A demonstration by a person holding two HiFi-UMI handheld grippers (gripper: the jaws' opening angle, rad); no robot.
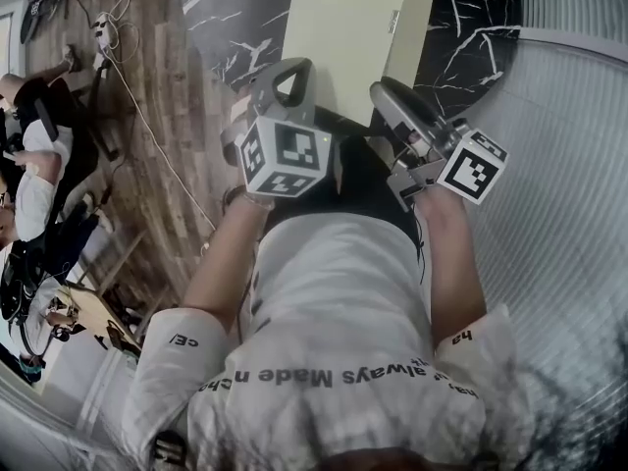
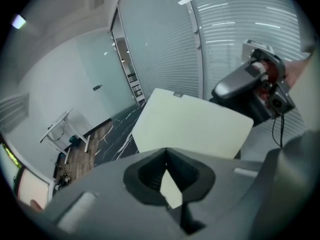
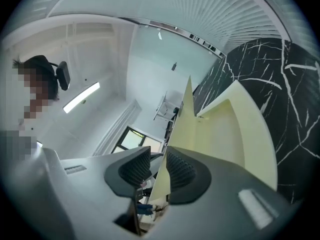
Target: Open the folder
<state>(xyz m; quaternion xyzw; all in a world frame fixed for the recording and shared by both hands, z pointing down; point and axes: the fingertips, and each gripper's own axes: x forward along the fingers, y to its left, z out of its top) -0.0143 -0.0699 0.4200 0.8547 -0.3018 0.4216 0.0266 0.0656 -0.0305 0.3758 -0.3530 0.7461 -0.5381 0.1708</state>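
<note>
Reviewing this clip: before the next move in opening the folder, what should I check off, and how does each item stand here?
1. Left gripper has the folder: ok, its jaws are shut on a pale corner.
2. Right gripper has one cover only: ok, a single thin edge stands between its jaws.
3. Covers have begun to part: ok, the right gripper view shows one cover standing apart from the other.
4. Folder fully open: not ok, only a narrow wedge shows.
5. Folder resting on something: cannot tell; the dark marbled surface lies behind it.
</note>
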